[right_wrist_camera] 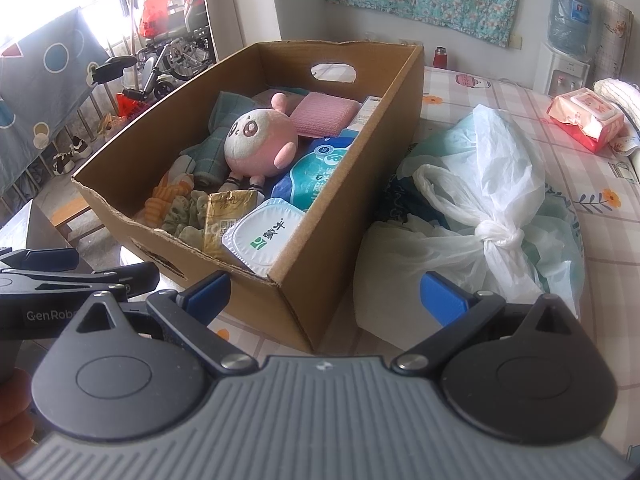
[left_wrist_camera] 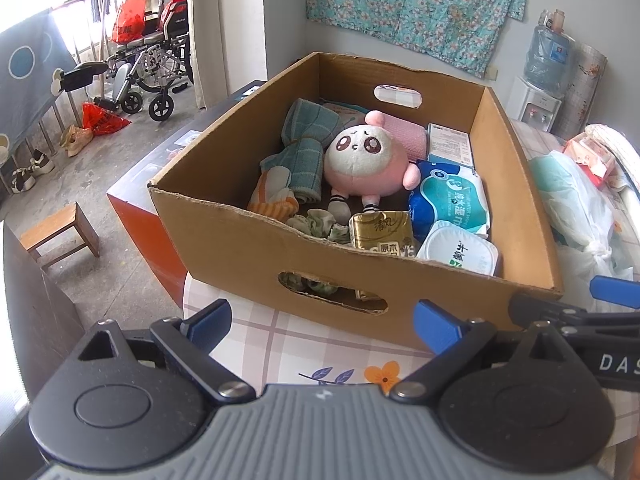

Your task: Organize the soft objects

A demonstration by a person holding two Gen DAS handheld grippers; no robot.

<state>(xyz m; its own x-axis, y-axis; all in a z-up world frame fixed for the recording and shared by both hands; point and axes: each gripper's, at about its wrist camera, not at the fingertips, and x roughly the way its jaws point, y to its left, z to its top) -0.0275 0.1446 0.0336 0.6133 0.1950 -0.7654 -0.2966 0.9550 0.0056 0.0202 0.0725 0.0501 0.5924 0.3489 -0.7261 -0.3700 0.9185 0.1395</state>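
Grey concrete floor (left_wrist_camera: 132, 148), wooden stool (left_wrist_camera: 60, 236), floral wall cloth (left_wrist_camera: 412, 0).

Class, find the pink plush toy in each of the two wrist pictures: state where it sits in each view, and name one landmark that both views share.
Left wrist view: the pink plush toy lies near the picture's centre, inside the cardboard box, right of the teal towel.
Right wrist view: the toy sits left of centre, in the same box.
Shared landmark: the white round-cornered lid in the box's near corner.
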